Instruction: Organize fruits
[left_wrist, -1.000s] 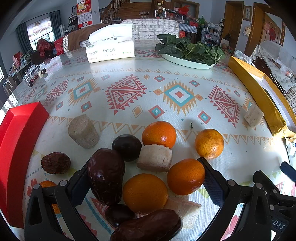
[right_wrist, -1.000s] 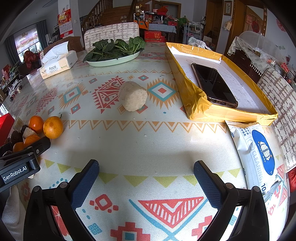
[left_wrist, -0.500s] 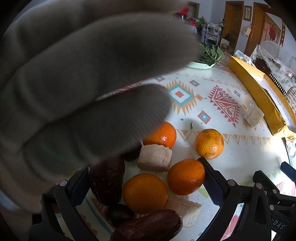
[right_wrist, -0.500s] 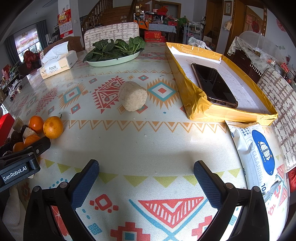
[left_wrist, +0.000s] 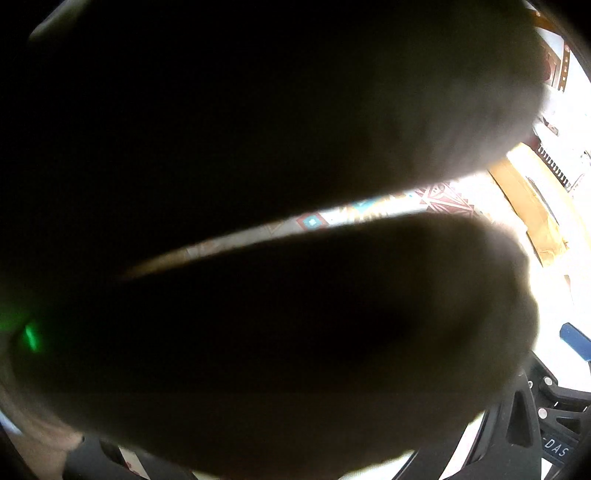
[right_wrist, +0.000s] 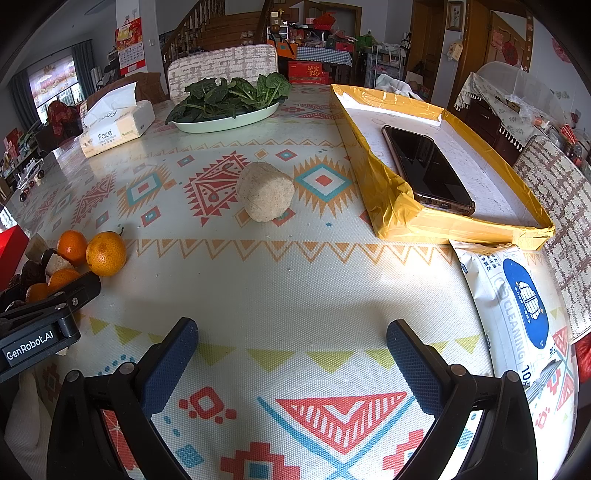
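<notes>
I judged the sorting had not begun: nothing was held and the fruit lay unsorted. The table (right_wrist: 295, 295) carried a yellow tray (right_wrist: 391, 206) along its right edge, with only a phone (right_wrist: 426, 170) in it.

My left camera was almost wholly covered by what I took for a hand (left_wrist: 280, 325), dark and blurred, so I could not tell from it whether the left gripper (right_wrist: 79, 290) stood apart or together. The right view showed only one of its fingers, lying beside the pile. My right gripper (right_wrist: 291, 332) was wide apart and empty, over bare cloth near the front edge.

The pile sat at the table's left edge: oranges (right_wrist: 106, 253), bright and round with a dimpled skin, some dark wrinkled fruits (right_wrist: 31, 273) and pale cut pieces crowded against them. A beige chunk (right_wrist: 265, 192), rough and cylindrical, stood alone mid-table, well apart from the pile and near the tray's left wall.

The next move, I thought, called for the lens to be cleared first. Then the right gripper could reach forward to the chunk, which stood nearest it. The oranges would likely roll if nudged.
</notes>
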